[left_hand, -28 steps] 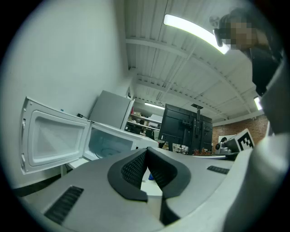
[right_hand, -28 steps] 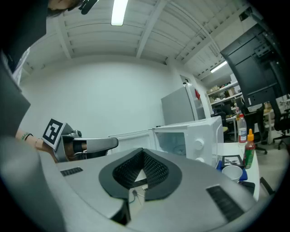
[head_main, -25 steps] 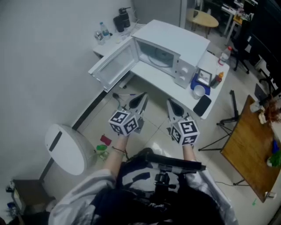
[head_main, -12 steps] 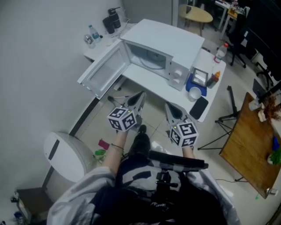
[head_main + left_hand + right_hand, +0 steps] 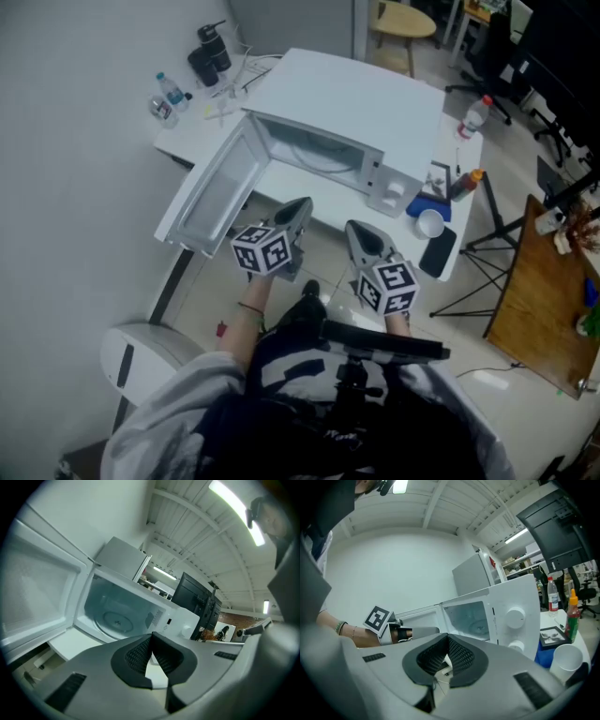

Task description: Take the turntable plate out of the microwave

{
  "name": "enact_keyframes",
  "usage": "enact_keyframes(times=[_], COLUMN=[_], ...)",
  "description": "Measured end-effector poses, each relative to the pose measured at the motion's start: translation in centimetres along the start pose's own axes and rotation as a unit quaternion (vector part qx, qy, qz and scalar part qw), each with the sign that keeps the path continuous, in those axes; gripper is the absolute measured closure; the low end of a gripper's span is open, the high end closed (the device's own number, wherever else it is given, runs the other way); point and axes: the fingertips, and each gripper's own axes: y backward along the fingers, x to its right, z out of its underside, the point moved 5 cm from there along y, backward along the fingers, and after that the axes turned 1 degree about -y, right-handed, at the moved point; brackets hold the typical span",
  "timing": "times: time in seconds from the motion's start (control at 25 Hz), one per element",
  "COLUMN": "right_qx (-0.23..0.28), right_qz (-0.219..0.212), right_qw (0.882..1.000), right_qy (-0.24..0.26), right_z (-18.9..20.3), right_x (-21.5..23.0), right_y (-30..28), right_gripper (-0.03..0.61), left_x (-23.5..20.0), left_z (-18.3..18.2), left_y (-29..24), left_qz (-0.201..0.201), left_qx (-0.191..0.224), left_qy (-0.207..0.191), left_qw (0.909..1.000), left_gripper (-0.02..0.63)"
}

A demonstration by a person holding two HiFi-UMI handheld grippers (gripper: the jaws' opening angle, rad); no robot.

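A white microwave (image 5: 352, 98) stands on a white desk (image 5: 309, 220) with its door (image 5: 211, 192) swung wide to the left. The glass turntable plate (image 5: 116, 619) lies flat on the floor of the cavity; it also shows as a pale disc (image 5: 317, 157) in the head view and faintly as a plate (image 5: 480, 627) in the right gripper view. My left gripper (image 5: 302, 204) is shut and empty, in front of the desk's edge near the door. My right gripper (image 5: 354, 229) is shut and empty beside it, short of the control panel (image 5: 514, 620). Both are outside the cavity.
To the right of the microwave the desk carries a blue box (image 5: 433, 192), a white cup (image 5: 430, 223), a dark phone (image 5: 439, 251), a sauce bottle (image 5: 466, 183) and a water bottle (image 5: 473, 117). Bottles (image 5: 166, 94) stand at the back left. A white bin (image 5: 141, 356) is on the floor at the left.
Both grippers have moved forward and a little down toward the open microwave, which now looms larger. Their jaws have stayed shut.
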Motion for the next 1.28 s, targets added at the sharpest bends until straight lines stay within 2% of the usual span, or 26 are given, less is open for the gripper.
enact_keyframes(times=[0.32,0.4,0.56,0.72,0.88,1.0,1.2,1.28], right_qx=[-0.028,-0.040,-0.043,-0.041,-0.040,-0.041,-0.046,-0.048], right_qz=[0.043,0.053,0.078,0.094,0.110,0.115,0.121,0.124], right_qw=[0.999,0.998,0.996,0.994,0.992,0.992,0.991,0.990], right_qy=[-0.018,-0.019,-0.023,-0.028,-0.036,-0.042,-0.047,-0.048], right_z=[0.6,0.8,1.2,0.9,1.1,1.5,2.1,2.2], right_x=[0.2,0.3,1.1,1.5,2.1,2.1,2.2,2.4], right_y=[-6.3,-6.9,-8.1,-8.7,-9.0,-9.2,-9.6,-9.6], right_gripper=[0.584,0.584,0.584,0.584,0.584,0.583,0.583,0.583], left_x=[-9.4,-10.6,-12.1,-13.5,-15.2,-15.9,-16.8,-17.0], left_z=[1.1,1.2,1.8,1.6,1.6,1.7,1.8,2.0], left_y=[-3.4,-4.5,-7.4,-9.7,-11.7,-12.4,-12.7,-12.8], left_qz=[-0.006,-0.003,0.013,0.012,-0.008,-0.020,-0.037,-0.047], left_qx=[-0.068,-0.080,-0.098,-0.107,-0.116,-0.116,-0.095,-0.095], left_qy=[0.058,0.077,0.124,0.158,0.182,0.223,0.317,0.341], left_qw=[0.9960,0.9938,0.9874,0.9816,0.9764,0.9678,0.9430,0.9340], left_gripper=[0.595,0.530,0.498,0.497,0.497,0.497,0.499,0.532])
